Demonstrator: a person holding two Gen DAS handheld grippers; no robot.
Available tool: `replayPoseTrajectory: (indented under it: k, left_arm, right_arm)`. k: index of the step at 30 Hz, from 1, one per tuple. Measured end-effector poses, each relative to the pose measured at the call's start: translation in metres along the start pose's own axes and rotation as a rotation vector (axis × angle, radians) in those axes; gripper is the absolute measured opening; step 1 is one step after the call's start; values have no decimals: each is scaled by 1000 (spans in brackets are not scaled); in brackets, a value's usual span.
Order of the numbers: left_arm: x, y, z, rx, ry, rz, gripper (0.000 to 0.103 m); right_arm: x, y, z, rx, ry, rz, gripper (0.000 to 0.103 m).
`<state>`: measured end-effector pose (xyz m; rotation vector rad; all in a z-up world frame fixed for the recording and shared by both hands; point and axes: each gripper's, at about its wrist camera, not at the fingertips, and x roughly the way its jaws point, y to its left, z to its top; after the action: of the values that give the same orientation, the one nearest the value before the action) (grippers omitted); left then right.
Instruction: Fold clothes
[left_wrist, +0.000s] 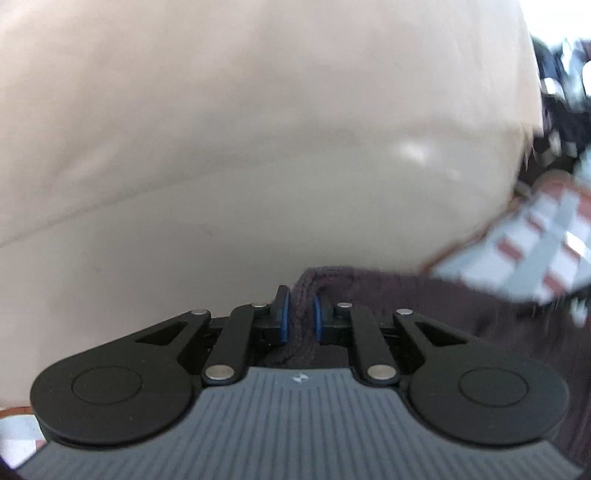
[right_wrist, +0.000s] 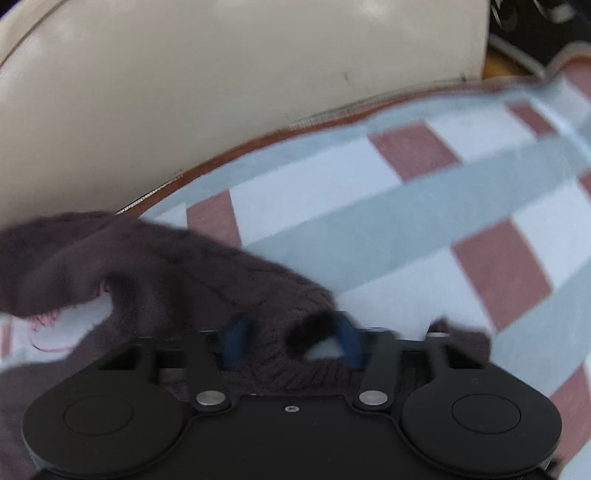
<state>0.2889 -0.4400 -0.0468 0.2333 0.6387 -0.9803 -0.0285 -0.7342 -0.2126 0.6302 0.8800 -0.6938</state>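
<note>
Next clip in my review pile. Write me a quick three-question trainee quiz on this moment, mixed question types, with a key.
1. True or false: the left gripper is shut on a fold of the dark knit garment.
2. Multiple choice: what lies under the garment in the right wrist view? A) bare wood B) checked blanket C) green towel
3. Fill in: knit fabric sits between the blue pads of the right gripper, whose jaws stand ____ than the left's.

Key: 1 true; 2 B; 3 wider
</note>
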Motion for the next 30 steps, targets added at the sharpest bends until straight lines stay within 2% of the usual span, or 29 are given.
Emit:
replayPoseTrajectory:
  k: [1,2,4,8,10,12,13,15,16,17,20,22,23,24,25,26,28,29,30]
  left_arm:
    - [-8,4,5,-28,-22,1,12]
    - [-16,8,10,-56,-44,2,12]
    - [-32,16,20,-112,-86,1,12]
    - [-45,25,19,-194,-95,-24,11]
    - [-47,21,21,-131,-106,10,11]
    - [-43,14,26,19,-109,-50,11]
    - [-41,15,29,11,-121,-45,11]
    - [-43,20,31,-33,-170,-33,9]
    - [-47,25,31,-66,-204,-25,0]
    - [-52,29,30,-99,-235,-22,0]
    - [-70,41,16,-186,-249,-97,0]
    - [-81,49,6,-240,-252,-144,0]
    - [-79,48,-5,-236,-204,-137,0]
    - [-77,48,-16,-230,-156,-128,0]
    - [-72,47,-28,-218,-105,-99,3]
    - [-64,48,-42,-215,-58,-68,3]
    - [-50,53,-67,-227,21,-31,7]
    - [-42,58,-79,-255,52,-30,11]
    - [-34,65,-89,-297,81,-30,21]
  right_arm:
    - [-3,-1,0,-22,-30,-4,13]
    - [-6,-2,0,-41,-60,-9,7]
    - [-11,-3,1,-55,-98,-28,7]
    - [-23,-3,4,-69,-172,-66,6]
    - [-26,-3,6,-67,-198,-77,6]
    - [-30,-3,7,-57,-232,-77,6]
    - [-32,-5,9,-40,-240,-68,6]
    - [-34,-8,10,-17,-263,-62,6]
    - [-35,-9,9,-10,-275,-64,6]
    - [-34,-11,9,-2,-280,-69,6]
    - [-29,-23,7,49,-279,-59,6]
    - [-22,-34,8,119,-220,-10,8]
    - [-19,-38,8,149,-192,-1,10]
    - [-18,-39,9,163,-172,-33,16]
    - [-17,-39,10,174,-156,-69,37]
    - [-19,-38,11,181,-152,-121,45]
    - [-26,-37,15,194,-157,-230,45]
    - [-30,-38,17,206,-158,-231,46]
    - [-34,-40,18,233,-158,-205,46]
